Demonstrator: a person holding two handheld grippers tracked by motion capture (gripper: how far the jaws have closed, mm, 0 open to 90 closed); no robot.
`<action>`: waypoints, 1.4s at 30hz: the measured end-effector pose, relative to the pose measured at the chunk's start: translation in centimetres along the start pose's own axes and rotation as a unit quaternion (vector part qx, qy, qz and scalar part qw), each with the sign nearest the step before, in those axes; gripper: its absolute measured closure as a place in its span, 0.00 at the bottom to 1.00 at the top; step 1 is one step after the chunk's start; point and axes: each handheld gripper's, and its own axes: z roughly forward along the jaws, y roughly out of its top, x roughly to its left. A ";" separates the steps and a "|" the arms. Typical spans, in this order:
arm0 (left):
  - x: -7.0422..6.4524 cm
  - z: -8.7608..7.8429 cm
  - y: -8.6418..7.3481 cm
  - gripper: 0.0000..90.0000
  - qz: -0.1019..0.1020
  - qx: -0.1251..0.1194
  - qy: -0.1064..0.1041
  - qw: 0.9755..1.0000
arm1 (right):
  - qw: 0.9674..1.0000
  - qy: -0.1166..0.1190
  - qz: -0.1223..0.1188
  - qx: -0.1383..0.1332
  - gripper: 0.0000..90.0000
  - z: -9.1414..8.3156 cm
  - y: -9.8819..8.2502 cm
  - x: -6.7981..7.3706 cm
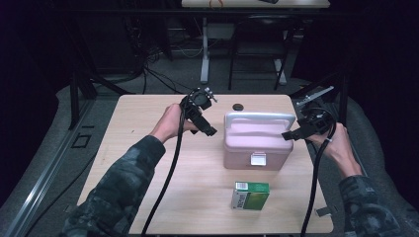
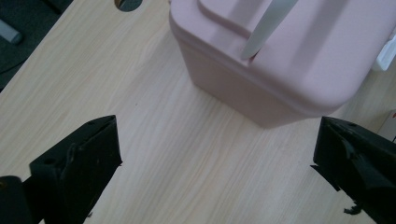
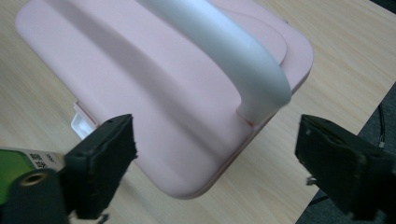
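No lettering can be read anywhere. The green carton (image 1: 250,195), at about six o'clock from the pink box (image 1: 257,143) on the table (image 1: 148,148), carries print on its white end and side, too small and blurred to make out.

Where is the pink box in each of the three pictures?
High view: the pink box sits in the middle of the table, between the two claws.
Left gripper view: it is at the top right, beyond the open jaws.
Right gripper view: it stretches from the top left down to the middle, seen from above.
Shared landmark: the white handle on its lid, plus the white latch on its front.
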 end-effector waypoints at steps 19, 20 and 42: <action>-1.3 2.7 4.1 0.47 0.019 0.001 -0.008 1.000 | 0.999 -0.041 0.019 0.007 0.63 1.8 1.8 -0.4; -1.4 2.8 4.2 0.50 0.015 -0.005 -0.007 1.000 | 0.999 -0.041 0.025 0.003 0.65 1.9 1.8 -0.4; -1.3 2.9 4.1 0.83 0.024 0.002 -0.008 1.000 | 0.999 -0.052 0.013 0.008 0.77 2.4 2.3 0.0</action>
